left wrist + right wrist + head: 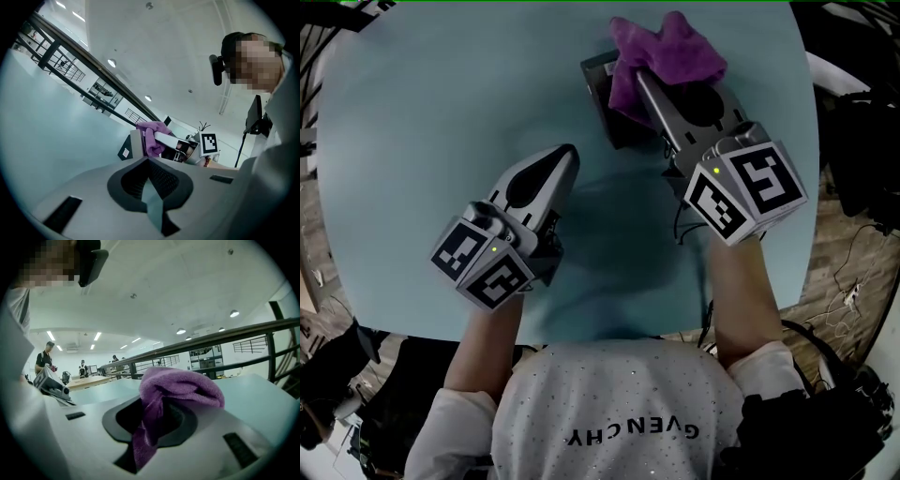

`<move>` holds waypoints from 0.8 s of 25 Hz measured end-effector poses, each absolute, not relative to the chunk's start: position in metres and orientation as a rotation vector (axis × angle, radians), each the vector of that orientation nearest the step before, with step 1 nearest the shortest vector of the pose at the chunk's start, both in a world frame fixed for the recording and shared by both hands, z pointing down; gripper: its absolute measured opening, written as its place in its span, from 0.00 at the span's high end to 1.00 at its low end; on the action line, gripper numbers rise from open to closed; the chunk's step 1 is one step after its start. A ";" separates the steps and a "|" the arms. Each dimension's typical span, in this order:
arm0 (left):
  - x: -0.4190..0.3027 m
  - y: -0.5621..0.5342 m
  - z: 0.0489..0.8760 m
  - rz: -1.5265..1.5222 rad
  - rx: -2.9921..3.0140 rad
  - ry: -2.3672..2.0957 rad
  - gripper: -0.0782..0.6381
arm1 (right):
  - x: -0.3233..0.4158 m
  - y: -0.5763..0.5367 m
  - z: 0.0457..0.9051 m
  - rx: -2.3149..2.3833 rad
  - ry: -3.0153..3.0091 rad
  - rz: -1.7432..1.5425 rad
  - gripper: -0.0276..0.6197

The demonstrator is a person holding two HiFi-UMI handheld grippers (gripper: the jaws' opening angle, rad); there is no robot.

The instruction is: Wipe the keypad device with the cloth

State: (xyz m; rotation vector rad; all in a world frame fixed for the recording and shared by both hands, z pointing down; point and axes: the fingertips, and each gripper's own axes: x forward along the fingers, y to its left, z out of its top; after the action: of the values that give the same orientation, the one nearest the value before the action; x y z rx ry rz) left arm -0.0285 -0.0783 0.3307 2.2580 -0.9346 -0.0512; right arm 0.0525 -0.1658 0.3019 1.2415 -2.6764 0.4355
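Teal table (441,122) (railings (225,338) beyond) holds keypad device (609,112)

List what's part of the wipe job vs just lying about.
In the job: purple cloth, clamped in the right gripper; keypad device beneath it.
Lying about: left gripper, shut, empty; table; cables beside the table.

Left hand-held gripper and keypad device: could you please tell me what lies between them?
Nothing: in the head view, only bare teal table separates the left hand-held gripper from the keypad device, which the purple cloth partly covers.
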 end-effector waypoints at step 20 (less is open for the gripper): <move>-0.021 -0.095 0.346 -0.074 2.221 -0.887 0.90 | 0.131 -0.182 0.325 1.490 -2.444 0.522 0.85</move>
State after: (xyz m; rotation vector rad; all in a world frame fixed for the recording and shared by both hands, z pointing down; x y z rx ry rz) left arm -0.0213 -0.0945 0.3459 2.2211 -0.8867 -0.0744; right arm 0.1308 -0.1823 0.3252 1.4901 -2.4442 0.5223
